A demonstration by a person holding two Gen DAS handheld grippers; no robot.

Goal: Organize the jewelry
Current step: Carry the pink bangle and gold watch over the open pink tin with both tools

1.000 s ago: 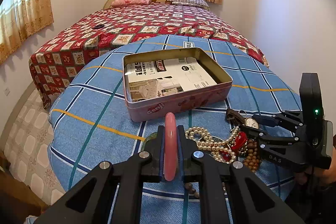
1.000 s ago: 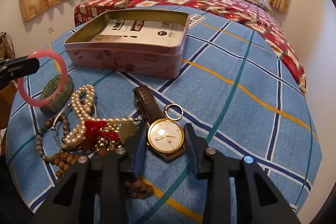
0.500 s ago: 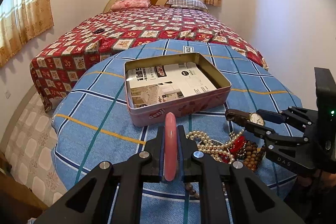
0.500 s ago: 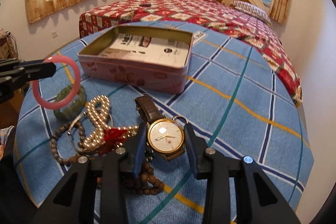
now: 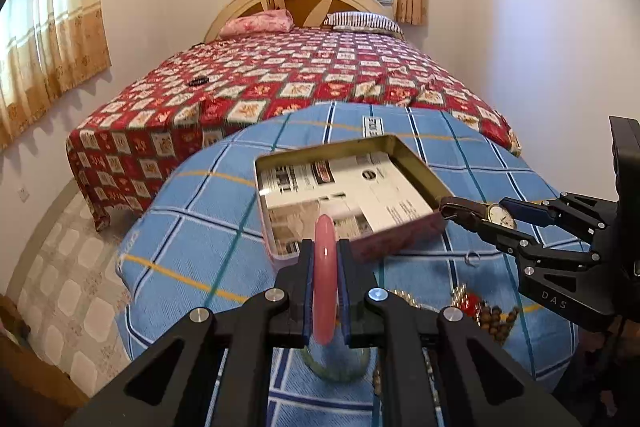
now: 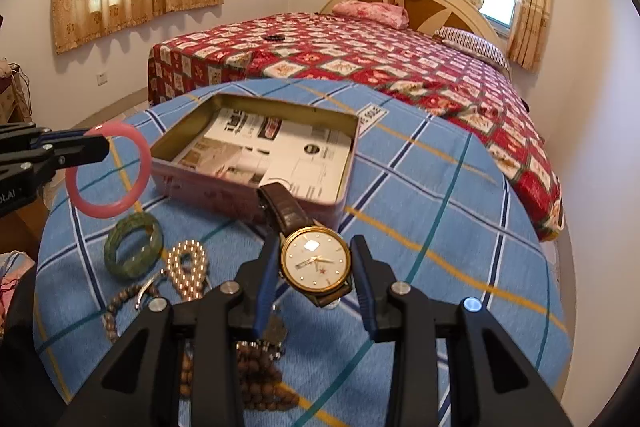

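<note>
Pinching a pink bangle [image 5: 325, 281] edge-on between their pads, the left tongs [image 5: 325, 291] hang above the surface [image 5: 192, 227], which is covered by a blue checked cloth. The right tongs [image 6: 316, 277] clamp a gold wristwatch [image 6: 315, 261] by its case, its brown strap [image 6: 286, 205] reaching toward the near wall of an open pink tin [image 6: 208, 189] lined with printed paper. On the cloth below lie a green bangle [image 6: 134, 241], a pearl strand [image 6: 186, 269] and brown wooden beads [image 6: 256, 383]. Behind the surface stands a bed [image 6: 360, 55] with a red patterned cover.
</note>
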